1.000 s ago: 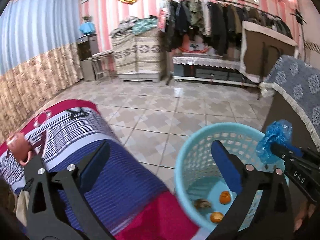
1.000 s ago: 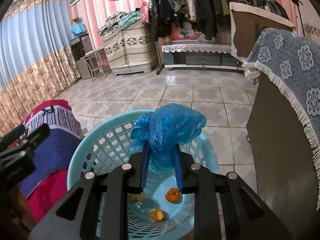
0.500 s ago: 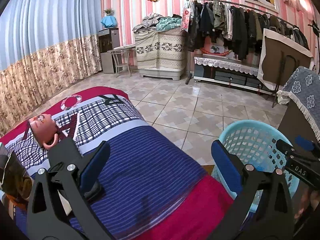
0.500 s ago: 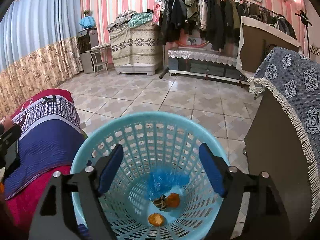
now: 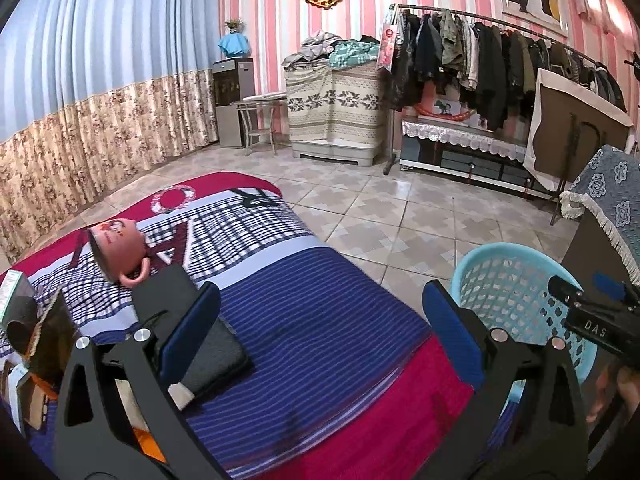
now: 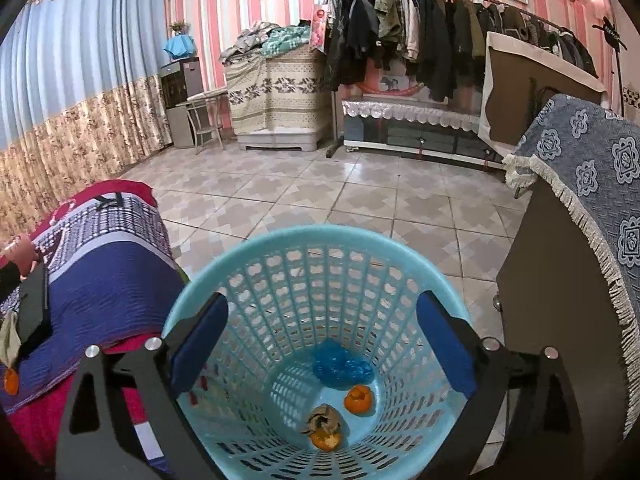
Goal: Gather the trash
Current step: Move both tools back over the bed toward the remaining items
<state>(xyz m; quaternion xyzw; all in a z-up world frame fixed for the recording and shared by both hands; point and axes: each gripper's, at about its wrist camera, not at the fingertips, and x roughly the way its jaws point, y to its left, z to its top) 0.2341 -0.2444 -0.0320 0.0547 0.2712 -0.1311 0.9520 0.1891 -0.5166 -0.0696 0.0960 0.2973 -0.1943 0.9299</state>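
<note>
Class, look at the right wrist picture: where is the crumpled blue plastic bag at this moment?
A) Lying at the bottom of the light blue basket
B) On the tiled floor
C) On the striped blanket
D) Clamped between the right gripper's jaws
A: the blue plastic bag lies inside the light blue basket beside the orange peels, while the right gripper is open and empty.

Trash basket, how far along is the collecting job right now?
Done: blue plastic bag and orange peels lie in the basket. In hand: nothing, right gripper and left gripper open. Left: an orange scrap on the bedspread.
</note>
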